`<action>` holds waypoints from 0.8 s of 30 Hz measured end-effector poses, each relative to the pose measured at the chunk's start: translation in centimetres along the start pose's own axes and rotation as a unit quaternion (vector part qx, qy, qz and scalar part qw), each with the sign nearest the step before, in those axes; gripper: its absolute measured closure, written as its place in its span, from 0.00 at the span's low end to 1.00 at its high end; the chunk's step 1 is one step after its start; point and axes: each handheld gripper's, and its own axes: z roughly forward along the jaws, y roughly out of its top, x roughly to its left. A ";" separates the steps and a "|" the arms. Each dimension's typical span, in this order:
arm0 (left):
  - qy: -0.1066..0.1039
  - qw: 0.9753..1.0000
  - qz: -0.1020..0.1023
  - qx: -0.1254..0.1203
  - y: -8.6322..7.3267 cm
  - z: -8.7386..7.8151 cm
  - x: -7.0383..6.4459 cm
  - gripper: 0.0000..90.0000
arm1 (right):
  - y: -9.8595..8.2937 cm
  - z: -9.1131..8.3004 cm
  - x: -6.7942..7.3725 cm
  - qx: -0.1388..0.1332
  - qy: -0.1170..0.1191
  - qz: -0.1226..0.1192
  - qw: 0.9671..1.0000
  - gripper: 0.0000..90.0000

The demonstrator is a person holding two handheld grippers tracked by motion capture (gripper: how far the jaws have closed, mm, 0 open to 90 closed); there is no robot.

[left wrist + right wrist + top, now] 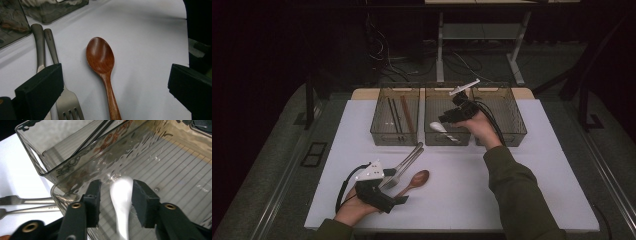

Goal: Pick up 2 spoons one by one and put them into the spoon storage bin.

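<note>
White spoon [121, 195] between right gripper's [116, 200] parted jaws, inside middle bin [175, 170]

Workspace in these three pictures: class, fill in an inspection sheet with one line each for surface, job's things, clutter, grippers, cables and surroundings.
Surface: white table, three clear bins along its far edge.
Job's things: white spoon in the middle bin; wooden spoon lying flat on the table, bowl up.
Clutter: two metal forks beside the wooden spoon; chopsticks in the left bin; right bin contents unclear.
Grippers: left gripper open, jaws either side of the wooden spoon's handle; right gripper open, jaws astride the white spoon, not touching.
Cables: a black cable trails from the left gripper; loose cables on the floor.
Surroundings: dark room, table legs behind.
</note>
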 end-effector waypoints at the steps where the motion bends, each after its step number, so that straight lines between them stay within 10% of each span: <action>1: 0.000 1.000 0.000 0.000 0.0 0.0 0.0 0.00 | 0.0 -0.1 0.0 0.000 -0.001 0.000 1.000 0.62; 16: 0.002 1.000 -0.003 0.002 0.0 0.0 0.0 0.00 | -2.0 -3.5 0.5 -0.040 0.027 0.010 0.999 0.39; 24: 0.003 1.000 -0.006 0.002 0.0 0.1 0.0 0.00 | -3.5 -5.2 1.0 -0.073 0.003 0.015 0.997 0.25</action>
